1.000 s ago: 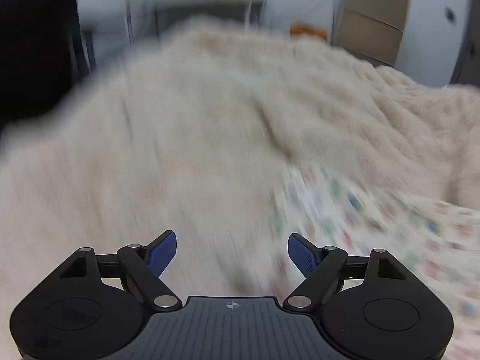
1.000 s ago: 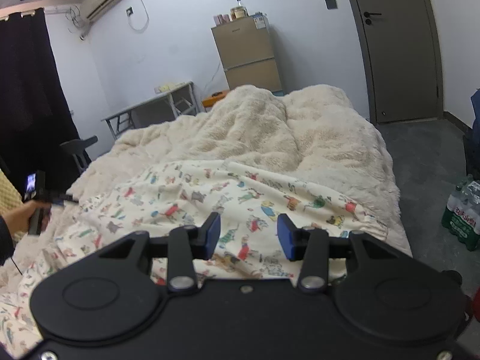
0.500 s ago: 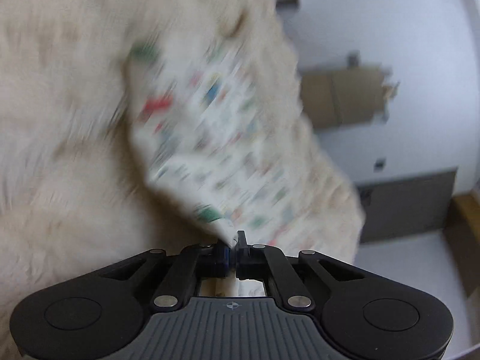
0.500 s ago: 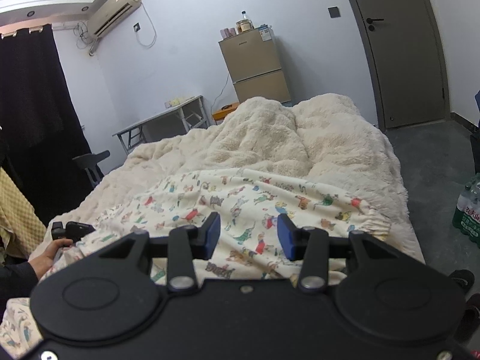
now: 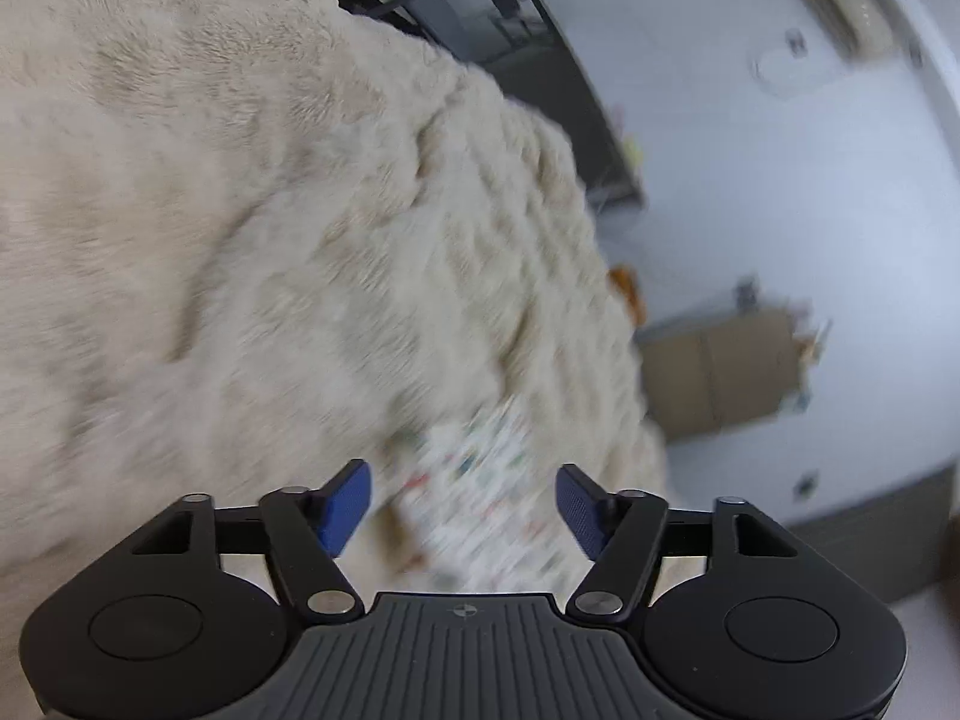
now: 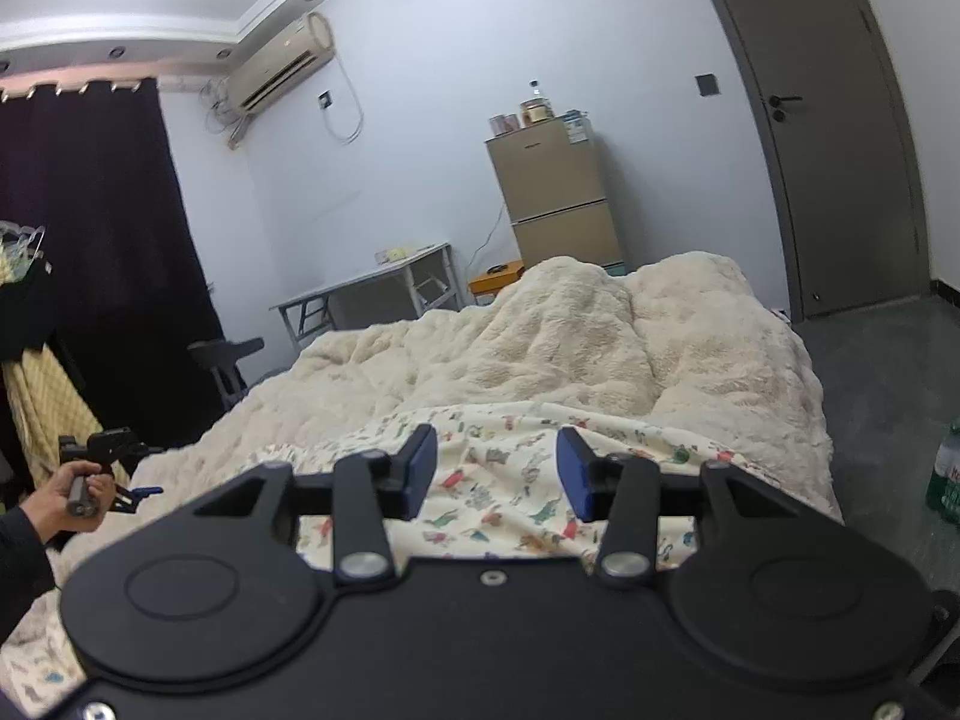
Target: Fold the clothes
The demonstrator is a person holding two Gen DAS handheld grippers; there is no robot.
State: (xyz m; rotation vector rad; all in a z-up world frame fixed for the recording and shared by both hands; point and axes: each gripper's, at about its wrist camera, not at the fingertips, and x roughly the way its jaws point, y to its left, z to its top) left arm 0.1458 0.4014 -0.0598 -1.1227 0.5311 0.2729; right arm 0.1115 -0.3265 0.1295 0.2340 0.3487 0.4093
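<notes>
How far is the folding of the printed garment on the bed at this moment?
Done: the printed garment lies spread on the fluffy blanket, with no neat fold visible. In hand: nothing; the left gripper has just been opening and nothing is between its pads, and the right gripper is open too. Left: gripping the garment and all the folding.

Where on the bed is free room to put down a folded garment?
The far half of the blanket is bare, from the printed garment up to the fridge end, though lumpy. Another bare strip lies along the left edge, toward the desk. The near end is crowded: the garment covers it.
</notes>
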